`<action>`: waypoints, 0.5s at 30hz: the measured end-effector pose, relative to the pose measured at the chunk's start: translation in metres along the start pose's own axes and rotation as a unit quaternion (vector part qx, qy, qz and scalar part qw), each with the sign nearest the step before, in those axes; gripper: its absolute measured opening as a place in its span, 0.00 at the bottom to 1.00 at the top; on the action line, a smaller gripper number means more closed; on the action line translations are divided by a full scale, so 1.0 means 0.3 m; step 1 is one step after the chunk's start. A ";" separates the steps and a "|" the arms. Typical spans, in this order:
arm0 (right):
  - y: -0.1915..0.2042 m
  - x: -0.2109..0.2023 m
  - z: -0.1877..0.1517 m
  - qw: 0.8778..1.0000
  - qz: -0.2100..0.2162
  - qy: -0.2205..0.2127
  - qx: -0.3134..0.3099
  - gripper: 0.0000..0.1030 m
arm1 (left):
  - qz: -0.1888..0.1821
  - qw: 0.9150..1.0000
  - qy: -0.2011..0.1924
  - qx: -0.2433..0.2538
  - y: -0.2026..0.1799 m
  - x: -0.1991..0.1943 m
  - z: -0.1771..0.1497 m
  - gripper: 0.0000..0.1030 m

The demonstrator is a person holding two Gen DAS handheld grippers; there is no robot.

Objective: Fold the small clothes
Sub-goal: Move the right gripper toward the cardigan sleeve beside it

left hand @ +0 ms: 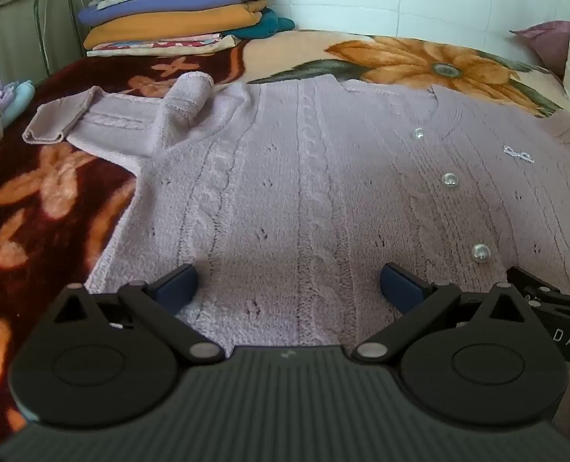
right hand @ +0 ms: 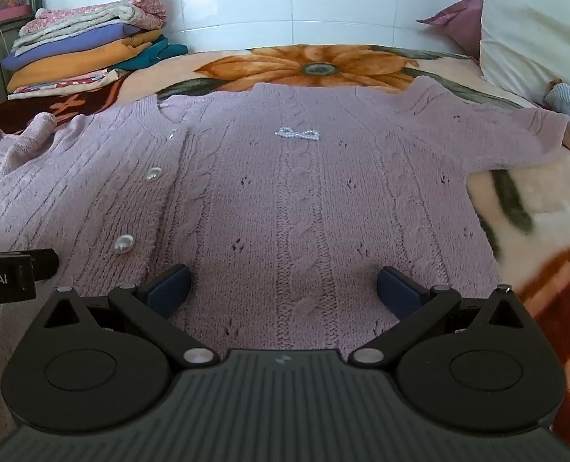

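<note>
Lilac cardigan (left hand: 304, 177) lies flat beneath both wide-open tools (left hand: 288, 288) (right hand: 285, 288).

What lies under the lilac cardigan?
The lilac cardigan lies flat on a floral blanket, visible around its edges with an orange flower beyond the neckline. The blanket's pattern directly beneath the knit is covered.

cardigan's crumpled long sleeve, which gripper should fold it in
Left. The crumpled sleeve lies just beyond the open left gripper; the right gripper hovers over the cardigan body's other half.
</note>
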State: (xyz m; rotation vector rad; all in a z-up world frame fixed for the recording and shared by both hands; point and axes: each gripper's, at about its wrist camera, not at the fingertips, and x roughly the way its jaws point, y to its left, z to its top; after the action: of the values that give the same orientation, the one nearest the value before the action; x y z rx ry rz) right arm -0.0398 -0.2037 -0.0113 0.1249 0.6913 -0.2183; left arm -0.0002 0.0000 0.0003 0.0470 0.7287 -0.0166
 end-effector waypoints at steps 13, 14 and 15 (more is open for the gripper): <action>-0.025 -0.107 0.034 1.000 0.016 -0.022 -0.010 1.00 | -0.021 0.999 0.017 -0.024 0.012 -0.048 0.028 1.00; -0.034 -0.123 0.042 1.000 0.017 -0.024 -0.008 1.00 | -0.021 0.999 0.021 -0.025 0.011 -0.054 0.031 1.00; -0.041 -0.131 0.051 1.000 0.018 -0.024 -0.005 1.00 | -0.025 0.999 0.025 -0.025 0.025 -0.054 0.039 1.00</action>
State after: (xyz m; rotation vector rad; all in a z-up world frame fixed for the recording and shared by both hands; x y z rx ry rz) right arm -0.0627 -0.2122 0.0253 0.1226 0.6418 -0.1826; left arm -0.0042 0.0068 0.0201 -0.0180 0.7805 -0.0449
